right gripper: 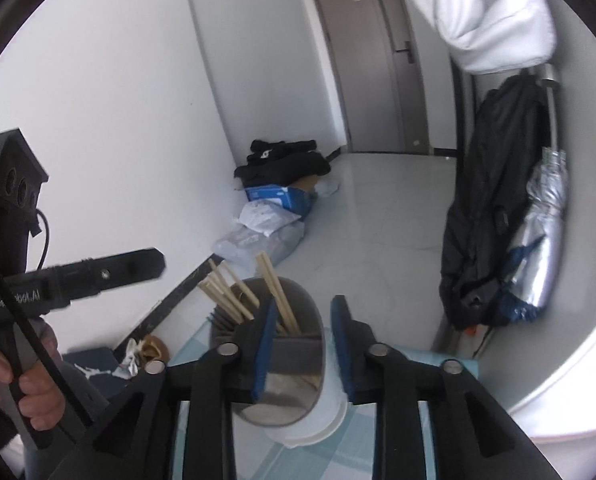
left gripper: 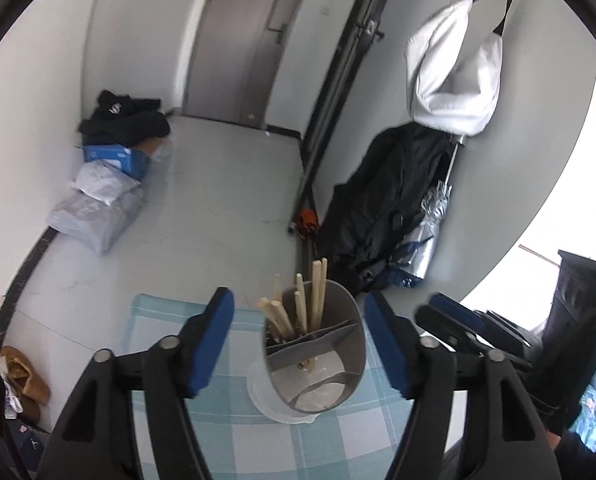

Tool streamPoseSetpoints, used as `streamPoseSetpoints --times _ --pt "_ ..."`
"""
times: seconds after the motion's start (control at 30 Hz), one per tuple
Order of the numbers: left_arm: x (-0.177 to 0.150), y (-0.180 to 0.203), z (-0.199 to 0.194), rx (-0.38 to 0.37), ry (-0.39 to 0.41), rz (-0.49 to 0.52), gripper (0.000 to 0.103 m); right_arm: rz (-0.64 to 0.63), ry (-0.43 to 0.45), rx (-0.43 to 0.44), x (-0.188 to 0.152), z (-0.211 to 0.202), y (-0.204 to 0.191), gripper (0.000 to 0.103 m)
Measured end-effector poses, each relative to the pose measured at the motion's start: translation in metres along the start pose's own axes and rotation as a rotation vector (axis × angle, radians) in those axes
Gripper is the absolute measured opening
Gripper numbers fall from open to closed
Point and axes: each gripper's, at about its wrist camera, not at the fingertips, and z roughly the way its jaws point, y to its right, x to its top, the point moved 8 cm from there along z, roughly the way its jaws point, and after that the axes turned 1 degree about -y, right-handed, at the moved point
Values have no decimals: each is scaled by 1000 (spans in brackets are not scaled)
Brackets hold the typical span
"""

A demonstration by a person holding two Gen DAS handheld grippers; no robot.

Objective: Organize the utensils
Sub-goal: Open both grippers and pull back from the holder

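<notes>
A grey divided utensil holder (left gripper: 353, 344) stands on a white base (left gripper: 266, 400) on a table with a blue checked cloth (left gripper: 337, 440). Several wooden chopsticks (left gripper: 317, 292) stick out of its back compartments. My left gripper (left gripper: 298, 296) is open, with one blue pad on either side of the holder and clear of it. In the right wrist view my right gripper (right gripper: 305, 300) is open above the holder (right gripper: 298, 292), its left pad just beside the chopsticks (right gripper: 226, 292), nothing pressed between the pads. The right gripper (left gripper: 445, 316) also shows at the holder's right.
A person's hand (right gripper: 26, 380) holds the left gripper's handle. On the floor beyond the table lie wrapped parcels (left gripper: 94, 216), a blue box and black clothes. A dark jacket (left gripper: 389, 200), a silver umbrella and a white cloth hang at the right wall. Shoes (left gripper: 22, 376) lie at lower left.
</notes>
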Motion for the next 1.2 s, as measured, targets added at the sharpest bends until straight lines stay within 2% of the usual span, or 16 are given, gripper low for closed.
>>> streamPoseSetpoints --times 0.07,0.1,0.2,0.23,0.3,0.4,0.6,0.87,1.2 --pt "1 0 -14 30 37 4 78 4 17 -8 -1 -11 -3 43" --pt "1 -1 -19 43 52 7 83 5 30 -16 -3 -19 -6 45" --pt "-1 -1 -39 79 102 14 88 9 65 -22 -7 -39 -16 51" --pt "-2 -2 -42 86 110 13 90 12 73 -27 -7 -42 -18 56" --pt "-4 -2 -52 103 134 14 95 19 98 -33 -11 -54 -25 57" --pt "-9 -4 -63 128 165 14 101 24 130 -42 -16 -71 -35 67" --pt "-23 -5 -82 168 226 36 102 27 196 -56 -26 -99 -51 76" --pt "-41 -7 -95 181 258 32 102 7 255 -94 -43 -121 -62 90" --pt "-63 -19 -100 209 282 6 102 -15 294 -129 -65 -130 -65 95"
